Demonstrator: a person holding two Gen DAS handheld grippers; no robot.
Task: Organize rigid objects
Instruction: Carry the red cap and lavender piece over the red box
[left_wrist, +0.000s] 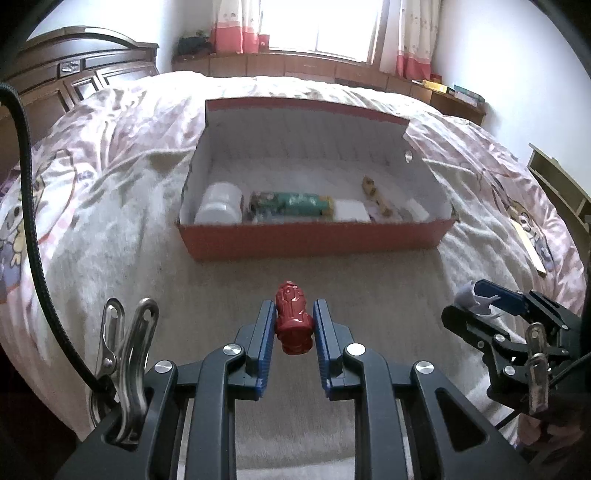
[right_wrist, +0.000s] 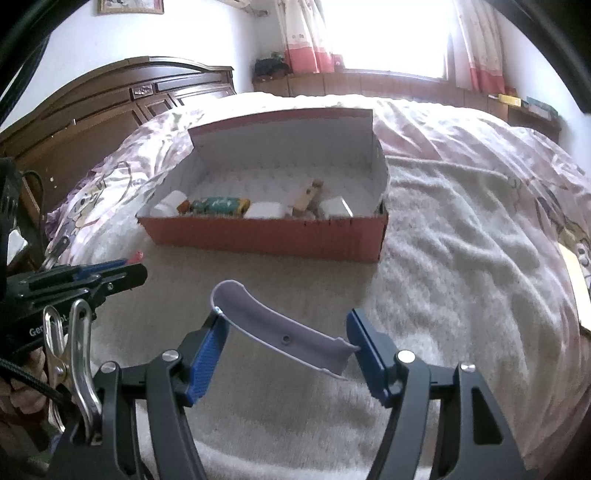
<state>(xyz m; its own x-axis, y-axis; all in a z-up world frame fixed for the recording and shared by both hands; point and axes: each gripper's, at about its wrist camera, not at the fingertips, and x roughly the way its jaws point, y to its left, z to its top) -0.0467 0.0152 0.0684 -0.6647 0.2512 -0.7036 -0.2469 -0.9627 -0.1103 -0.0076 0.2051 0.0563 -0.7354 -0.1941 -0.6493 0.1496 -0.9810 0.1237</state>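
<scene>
Clamping one small red figurine (left_wrist: 293, 322) between its blue pads, the left gripper (left_wrist: 294, 325) fills the lower middle of its own view, above the pale blanket (left_wrist: 369, 280). The right gripper (right_wrist: 286, 343), low in its view, grips one curved grey plastic piece (right_wrist: 273, 325) spanning its spread fingers. One open red box (left_wrist: 314, 238) sits mid-frame on the bed, holding one white jar (left_wrist: 218, 205), one green packet (left_wrist: 295, 202), one wooden toy (left_wrist: 375, 194) and two white blocks (left_wrist: 351, 211).
</scene>
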